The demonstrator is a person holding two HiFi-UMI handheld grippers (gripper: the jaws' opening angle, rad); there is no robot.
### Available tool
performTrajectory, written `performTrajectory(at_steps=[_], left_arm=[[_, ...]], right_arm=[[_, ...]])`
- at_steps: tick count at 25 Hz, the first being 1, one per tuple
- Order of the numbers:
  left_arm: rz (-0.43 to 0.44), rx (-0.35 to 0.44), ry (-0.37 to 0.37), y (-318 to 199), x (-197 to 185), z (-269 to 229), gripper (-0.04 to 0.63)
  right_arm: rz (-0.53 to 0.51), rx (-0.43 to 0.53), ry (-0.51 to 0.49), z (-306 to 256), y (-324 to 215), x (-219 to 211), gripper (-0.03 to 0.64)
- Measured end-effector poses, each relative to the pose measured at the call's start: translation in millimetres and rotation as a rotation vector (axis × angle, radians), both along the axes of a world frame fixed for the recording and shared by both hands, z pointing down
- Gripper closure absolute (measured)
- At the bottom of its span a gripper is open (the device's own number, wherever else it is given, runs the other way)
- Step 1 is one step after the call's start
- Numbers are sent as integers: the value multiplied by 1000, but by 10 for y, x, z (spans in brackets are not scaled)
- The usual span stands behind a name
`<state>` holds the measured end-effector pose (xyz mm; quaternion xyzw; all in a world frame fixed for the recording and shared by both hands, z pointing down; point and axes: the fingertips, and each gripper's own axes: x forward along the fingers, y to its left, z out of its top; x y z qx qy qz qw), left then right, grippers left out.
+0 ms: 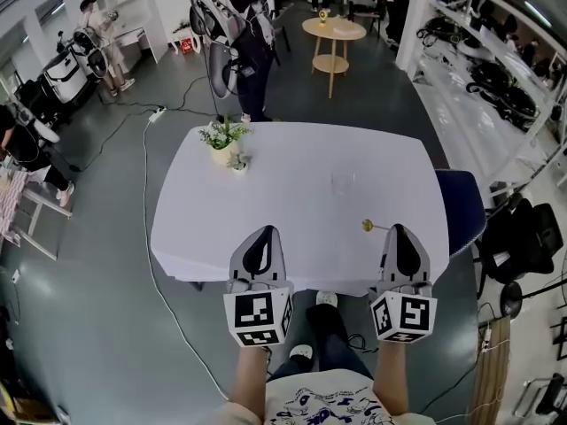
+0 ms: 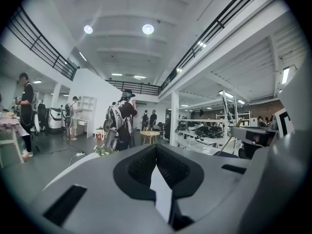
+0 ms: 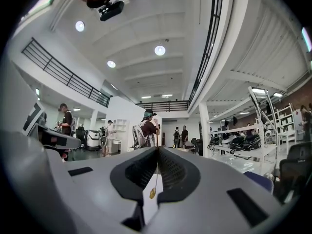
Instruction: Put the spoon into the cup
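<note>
**DESK:** What's the step here?

**PHOTOG:** Carry leg, by my read. Right gripper (image 1: pixel 399 230) has its jaws closed on the spoon (image 1: pixel 368 226), pinched by the thin handle. The gold bowl sticks out left of the tips, over the near edge of the white table (image 1: pixel 292 162). It's not in the cup (image 1: pixel 343 182) yet. That's a clear glass, upright, mid-table, further in and a bit left of the spoon, well apart from it.

**DESK:** And the other hand?

**PHOTOG:** Left gripper (image 1: pixel 263 233) is empty, jaws together, nothing btwn them. It sits parallel to the right one, well apart, also at the table's near edge. No job in this step afaict.

**DESK:** Pose?

**PHOTOG:** Both are held out in front of the person's waist, pointing away from the body and about level, marker cubes toward the head camera. Forearms show below them.

**DESK:** What does the next move need?

**PHOTOG:** Prob. push the right gripper fwd and slightly left till the spoon bowl is above the rim, tip it bowl-down, lower, then let go. The cup is see-through and looks light, so a knock from spoon or jaw could topple it. Potted plant (image 1: pixel 221 138) near the far-left corner is out of the way.
</note>
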<state>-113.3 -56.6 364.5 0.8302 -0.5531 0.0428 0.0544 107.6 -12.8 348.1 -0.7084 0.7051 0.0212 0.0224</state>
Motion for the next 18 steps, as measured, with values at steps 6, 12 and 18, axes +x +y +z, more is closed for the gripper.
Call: performTrajectory(at_steps=[6,12,18], left_arm=[[-33,-2,-8,-646,146,19,581],[-84,-9,-10,-1360,330,-18,581],[-124,-11,-10,-1994,529,-43,581]], right_arm=[[-36,-4,-4,27,-746,173,600],[-86,-17,-6,13,-1561,376,600],[-157,-33,-5,38,-2306,490,600]])
